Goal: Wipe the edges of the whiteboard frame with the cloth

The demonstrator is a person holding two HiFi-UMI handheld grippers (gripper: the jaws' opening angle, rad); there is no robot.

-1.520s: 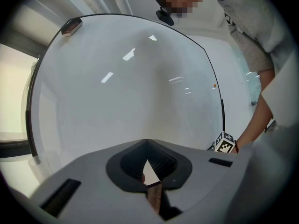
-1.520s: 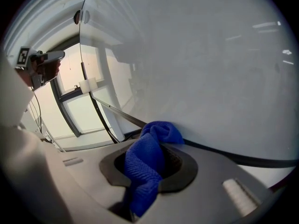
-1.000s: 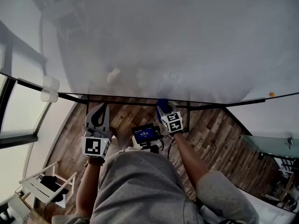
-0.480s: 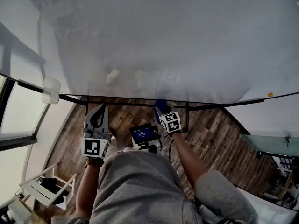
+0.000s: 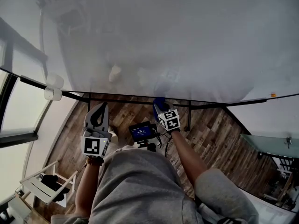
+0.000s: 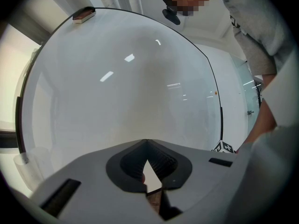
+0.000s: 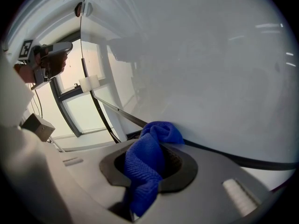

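Left gripper (image 6: 147, 147) closed, right gripper (image 7: 148, 164) clamped.

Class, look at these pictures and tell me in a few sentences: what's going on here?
A person stands at a whiteboard with a gripper in each hand. The right gripper has its jaws shut on a blue cloth and presses it against the dark bottom edge of the frame. The left gripper hangs beside it, jaws together on nothing, pointed at the board.
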